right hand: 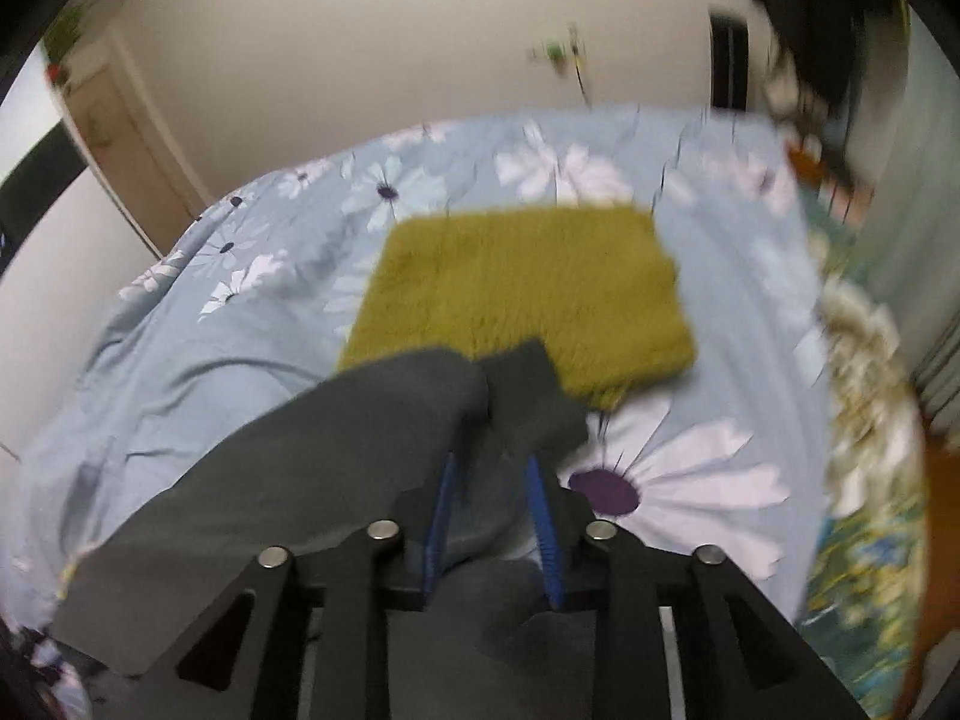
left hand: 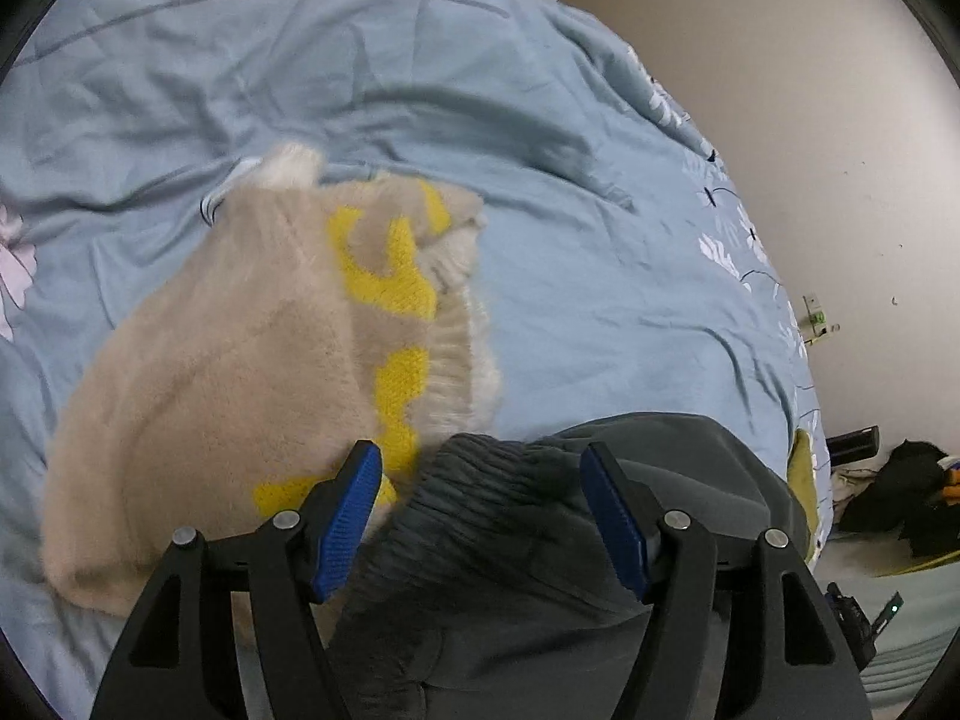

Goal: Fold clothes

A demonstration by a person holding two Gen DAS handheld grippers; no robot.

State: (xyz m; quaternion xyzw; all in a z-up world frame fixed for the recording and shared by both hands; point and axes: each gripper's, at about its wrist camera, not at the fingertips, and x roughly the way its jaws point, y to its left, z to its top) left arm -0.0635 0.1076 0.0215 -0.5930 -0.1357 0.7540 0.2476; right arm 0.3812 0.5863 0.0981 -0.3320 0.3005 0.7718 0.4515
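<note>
A dark grey garment (left hand: pixel 540 540) with a ribbed waistband lies on the blue bedspread (left hand: pixel 360 90). My left gripper (left hand: pixel 480 468) is open, its blue pads on either side of the waistband. Left of it lies a beige fuzzy sweater (left hand: pixel 228 372) with yellow markings. In the right wrist view, my right gripper (right hand: pixel 489 468) is shut on a fold of the dark grey garment (right hand: pixel 300 480) and holds it above the bed. Beyond it lies a folded olive-green fuzzy item (right hand: pixel 528 294).
The floral blue bedspread (right hand: pixel 690 468) covers the bed. A white wall (left hand: pixel 810 120) runs along the bed's right side. Dark clutter (left hand: pixel 900 492) sits on the floor beyond the bed's edge. A shaggy cream item (right hand: pixel 864 372) lies at the right edge.
</note>
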